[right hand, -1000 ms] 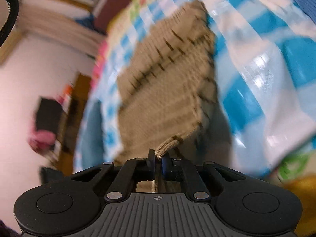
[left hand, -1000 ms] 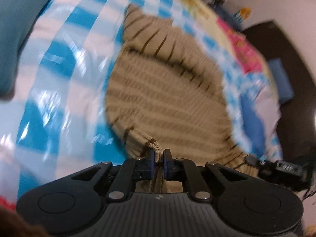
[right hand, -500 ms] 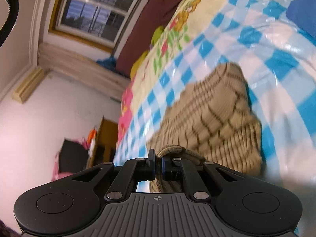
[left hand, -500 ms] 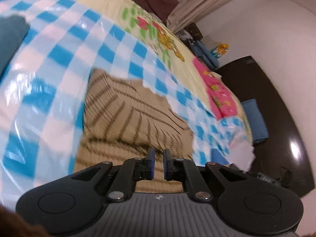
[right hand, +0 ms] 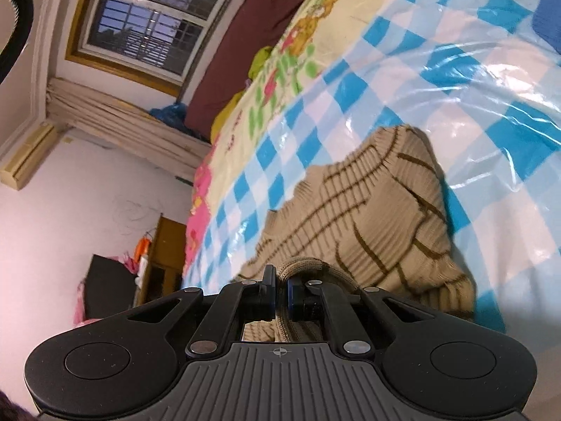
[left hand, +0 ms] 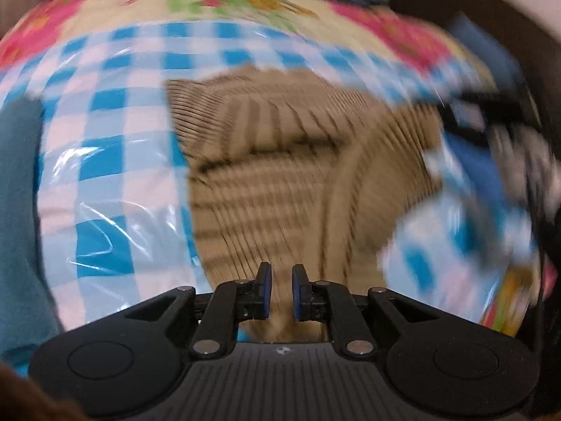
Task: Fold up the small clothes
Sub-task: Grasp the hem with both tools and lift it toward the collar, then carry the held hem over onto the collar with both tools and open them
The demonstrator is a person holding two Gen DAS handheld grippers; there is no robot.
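A small beige knitted sweater (left hand: pixel 280 182) with dark brown stripes lies folded over on a blue-and-white checked plastic sheet (left hand: pixel 115 147). My left gripper (left hand: pixel 279 291) is slightly open and empty, just above the sweater's near edge. In the right wrist view the sweater (right hand: pixel 378 224) lies bunched on the sheet (right hand: pixel 473 80). My right gripper (right hand: pixel 279 294) is shut on a ribbed edge of the sweater, which bulges up between the fingers. The left view is blurred by motion.
A teal cloth (left hand: pixel 17 217) lies at the left of the sheet. A cartoon-print bedspread (right hand: pixel 301 52) extends beyond the sheet. A window (right hand: pixel 140 24), curtains and a dark cabinet (right hand: pixel 105 287) stand by the far wall.
My left gripper has let go of the sweater edge and opened a little, then swung over the garment. My right gripper has kept its hold and carried the edge across, folding the sweater.
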